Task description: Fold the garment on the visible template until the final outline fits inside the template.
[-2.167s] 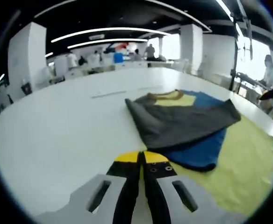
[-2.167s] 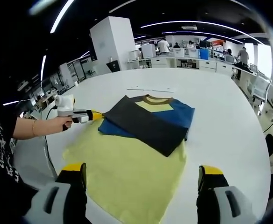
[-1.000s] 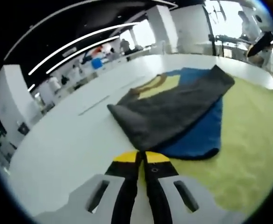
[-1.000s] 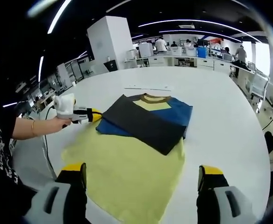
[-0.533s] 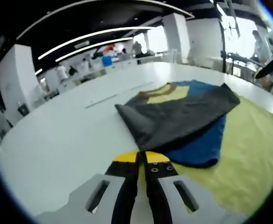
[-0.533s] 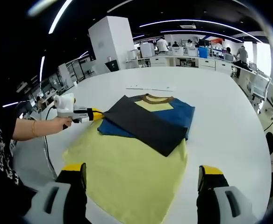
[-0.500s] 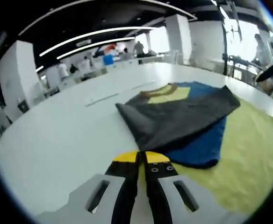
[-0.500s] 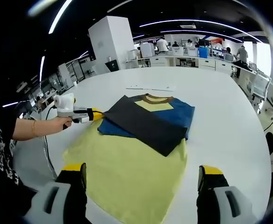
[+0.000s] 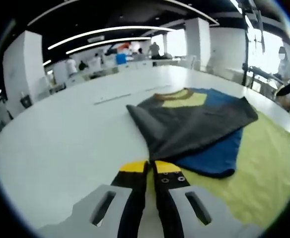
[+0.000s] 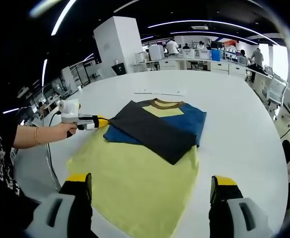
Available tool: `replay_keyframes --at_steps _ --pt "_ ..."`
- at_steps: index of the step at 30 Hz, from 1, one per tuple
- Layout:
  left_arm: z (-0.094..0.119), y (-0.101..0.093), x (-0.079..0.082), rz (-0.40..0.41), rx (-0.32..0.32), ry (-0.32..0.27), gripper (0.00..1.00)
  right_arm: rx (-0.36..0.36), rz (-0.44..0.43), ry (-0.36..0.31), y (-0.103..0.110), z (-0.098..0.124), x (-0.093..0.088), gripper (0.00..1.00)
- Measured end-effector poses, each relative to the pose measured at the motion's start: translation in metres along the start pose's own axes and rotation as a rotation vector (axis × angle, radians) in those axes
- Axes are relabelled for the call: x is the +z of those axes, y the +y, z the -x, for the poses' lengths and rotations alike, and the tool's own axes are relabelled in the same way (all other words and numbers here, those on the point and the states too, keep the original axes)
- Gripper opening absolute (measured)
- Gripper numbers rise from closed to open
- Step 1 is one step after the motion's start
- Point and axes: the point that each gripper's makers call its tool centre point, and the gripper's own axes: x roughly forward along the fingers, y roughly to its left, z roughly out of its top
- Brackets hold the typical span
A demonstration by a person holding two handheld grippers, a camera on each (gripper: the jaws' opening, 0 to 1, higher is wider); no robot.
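Yellow-tipped left gripper [image 9: 152, 167], jaws together, empty, just short of garment [image 9: 197, 124] lying toward 1 o'clock. Right gripper [image 10: 152, 191] gaped wide, empty; garment at 12 o'clock, well apart, long axis toward 10. Left nearer. No template made out.

text: none legible | labels: none | brands: none | numbers: none | signs: none

My white worktop [image 10: 234, 124] is broad and round-edged. A yellow garment [image 10: 135, 178] lies flat on it, its upper part folded over in blue and dark grey, and a thin pale strip [image 10: 160, 93] rests just beyond.
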Motion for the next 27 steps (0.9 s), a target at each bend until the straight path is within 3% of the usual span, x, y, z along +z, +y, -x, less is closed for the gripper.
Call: replay_keyframes --at_steps 3,11,20,27 --pt "0.004 0.001 0.002 0.036 0.001 -0.010 0.10 0.002 0.001 0.000 0.000 0.000 0.000 1.00" --pt "0.014 -0.003 0.019 0.030 -0.010 -0.058 0.43 0.010 0.013 -0.005 0.001 -0.003 0.002 1.00" --pt "0.030 -0.016 0.023 -0.018 -0.058 -0.075 0.71 0.020 0.022 -0.005 0.002 -0.007 0.002 1.00" --pt "0.047 -0.025 0.017 -0.003 -0.087 -0.041 0.82 0.012 -0.013 -0.012 0.000 -0.008 -0.006 1.00"
